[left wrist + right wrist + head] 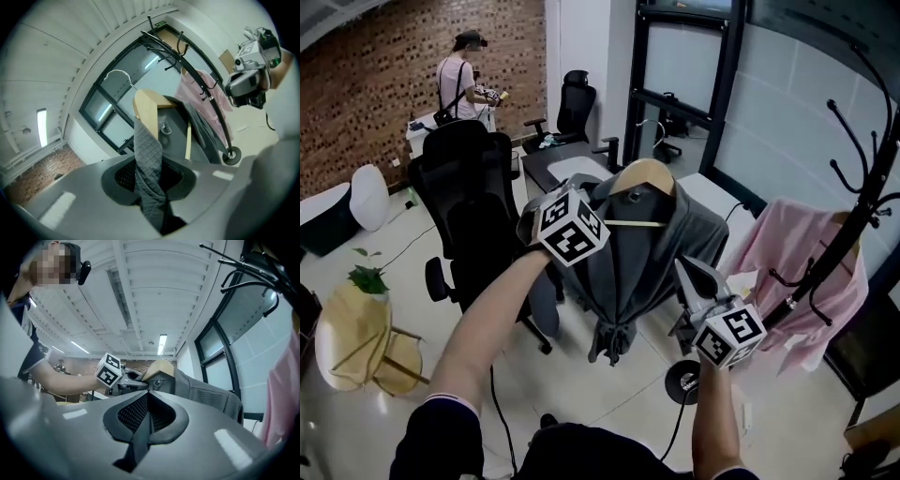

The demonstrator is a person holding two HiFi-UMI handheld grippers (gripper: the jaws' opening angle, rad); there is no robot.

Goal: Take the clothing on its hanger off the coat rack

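Observation:
A grey quilted garment [628, 272] hangs on a wooden hanger [645, 173], away from the rack and in front of me. My left gripper [586, 202] is shut on the garment's shoulder; in the left gripper view a fold of grey fabric [150, 159] is pinched between its jaws [149, 183], below the hanger [147, 110]. My right gripper [692, 272] points up beside the garment's right edge. In its own view the jaws [146, 413] stand together, with no fabric visible between them, and the garment [206, 392] lies beyond. The black coat rack [853, 225] stands at the right.
A pink garment [797, 272] still hangs on the rack, whose round base [682, 382] is on the floor. A black office chair [473, 206] stands at my left, a yellow seat [356, 337] beyond it, desks [562, 169] behind. A person [464, 80] stands by the brick wall.

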